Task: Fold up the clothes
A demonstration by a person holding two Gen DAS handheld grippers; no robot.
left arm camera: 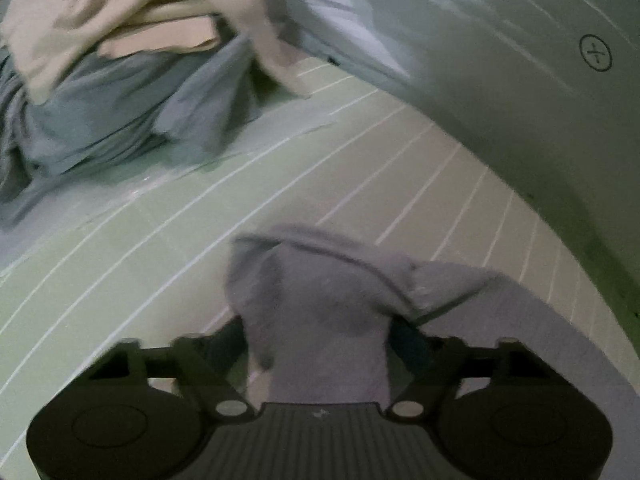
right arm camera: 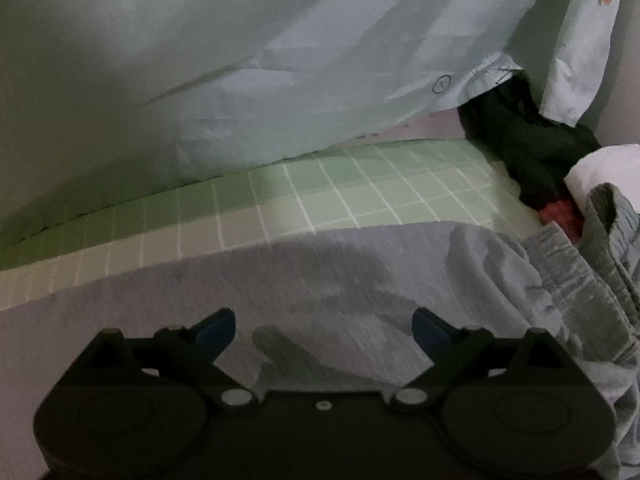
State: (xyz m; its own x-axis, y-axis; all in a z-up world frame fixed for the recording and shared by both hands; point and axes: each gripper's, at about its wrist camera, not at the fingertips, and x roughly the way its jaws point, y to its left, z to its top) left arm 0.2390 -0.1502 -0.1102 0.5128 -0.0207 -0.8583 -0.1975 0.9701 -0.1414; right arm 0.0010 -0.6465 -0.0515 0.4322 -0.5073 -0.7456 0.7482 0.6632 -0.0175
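A grey garment point(left arm camera: 320, 304) hangs bunched between the fingers of my left gripper point(left arm camera: 320, 340), above the green checked sheet point(left arm camera: 120, 264). The fingers stand fairly wide apart and the cloth hides their tips, so I cannot tell whether they grip it. In the right wrist view the same grey garment point(right arm camera: 280, 280) lies flat on the sheet point(right arm camera: 328, 188), its gathered waistband point(right arm camera: 576, 280) at the right. My right gripper point(right arm camera: 324, 330) is open and empty just above the cloth.
A pile of beige point(left arm camera: 120, 20) and blue-grey clothes point(left arm camera: 100, 128) lies at the far left. A pale hanging sheet point(right arm camera: 240, 60) borders the bed. Dark point(right arm camera: 532, 148), white point(right arm camera: 604, 172) and red cloth point(right arm camera: 560, 212) sit at the right.
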